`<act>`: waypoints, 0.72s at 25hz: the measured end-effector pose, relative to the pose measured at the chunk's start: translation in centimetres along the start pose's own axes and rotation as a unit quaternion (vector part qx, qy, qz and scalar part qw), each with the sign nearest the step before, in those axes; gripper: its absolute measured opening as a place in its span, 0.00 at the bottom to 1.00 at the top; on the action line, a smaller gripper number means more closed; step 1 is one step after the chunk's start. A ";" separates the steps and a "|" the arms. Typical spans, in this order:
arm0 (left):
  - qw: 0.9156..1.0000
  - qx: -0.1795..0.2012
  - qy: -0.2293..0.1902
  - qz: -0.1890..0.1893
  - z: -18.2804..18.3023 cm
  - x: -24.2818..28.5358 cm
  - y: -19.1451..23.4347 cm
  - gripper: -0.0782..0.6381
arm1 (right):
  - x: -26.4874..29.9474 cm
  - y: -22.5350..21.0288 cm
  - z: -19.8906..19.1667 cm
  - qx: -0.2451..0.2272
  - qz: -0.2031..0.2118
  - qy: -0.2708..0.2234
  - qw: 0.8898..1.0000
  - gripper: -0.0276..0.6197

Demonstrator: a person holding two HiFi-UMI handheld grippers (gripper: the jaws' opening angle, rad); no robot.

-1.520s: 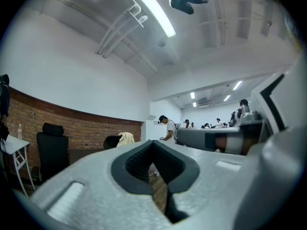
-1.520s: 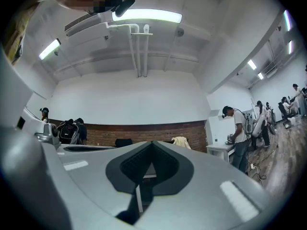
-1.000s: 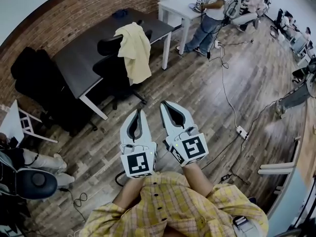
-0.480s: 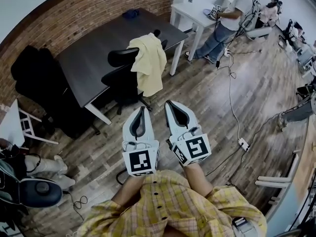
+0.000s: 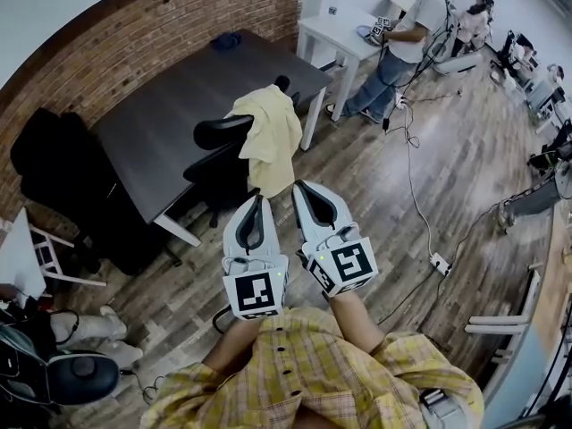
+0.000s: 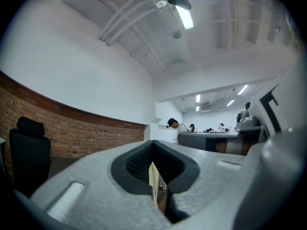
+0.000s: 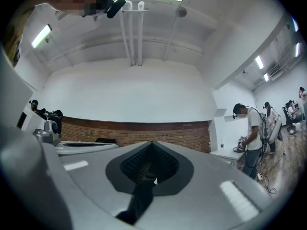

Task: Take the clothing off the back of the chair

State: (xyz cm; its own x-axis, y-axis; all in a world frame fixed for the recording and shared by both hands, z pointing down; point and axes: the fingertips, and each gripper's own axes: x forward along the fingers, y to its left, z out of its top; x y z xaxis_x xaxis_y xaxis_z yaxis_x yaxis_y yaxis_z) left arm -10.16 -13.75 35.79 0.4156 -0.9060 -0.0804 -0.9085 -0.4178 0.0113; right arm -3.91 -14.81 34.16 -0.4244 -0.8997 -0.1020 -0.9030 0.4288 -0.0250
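Clothing (image 5: 271,137), pale yellow, hangs over the back of the chair (image 5: 214,164), with its long axis running straight down and the hem low.

Head view first. The clothing lies dead ahead of both tongs, just past the tips and clear of them. Left tongs (image 5: 253,201) and right tongs (image 5: 301,189) sit side by side, each pressed together with nothing pinched. The hem drops into the line between the two tips. I'd call the left a shade better lined up, the right barely farther off. Beyond the chair sits a dark desk (image 5: 161,114), and past that a brick wall (image 5: 152,25). There's wood floor (image 5: 357,195) under everything and a power strip (image 5: 437,237) off to the right of the right tongs. A person (image 5: 402,34) stands far ahead and to the right, by a white table (image 5: 332,32).

Left gripper view now. The jaws are together, and through the thin slit under the pads a cream strip of clothing shows straight ahead. The brick wall is off to the left.

Right gripper view: the jaws are clamped together and empty, with the brick wall ahead and the person to the right.

My read is that the tongs must spread before any grab, and the fold over the chair back looks like the place to lift from.
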 end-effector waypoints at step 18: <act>1.000 -0.009 -0.011 0.025 0.5 4.7 -0.3 0.10 | 3.7 -4.0 0.5 -0.001 0.017 -0.006 1.000 0.04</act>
State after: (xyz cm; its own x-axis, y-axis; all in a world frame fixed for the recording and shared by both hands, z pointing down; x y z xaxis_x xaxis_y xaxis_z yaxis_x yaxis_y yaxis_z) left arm -8.01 -17.83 34.90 0.3685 -0.9242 -0.1006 -0.9272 -0.3732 0.0329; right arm -1.83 -19.84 33.36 -0.4536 -0.8837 -0.1155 -0.8884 0.4586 -0.0192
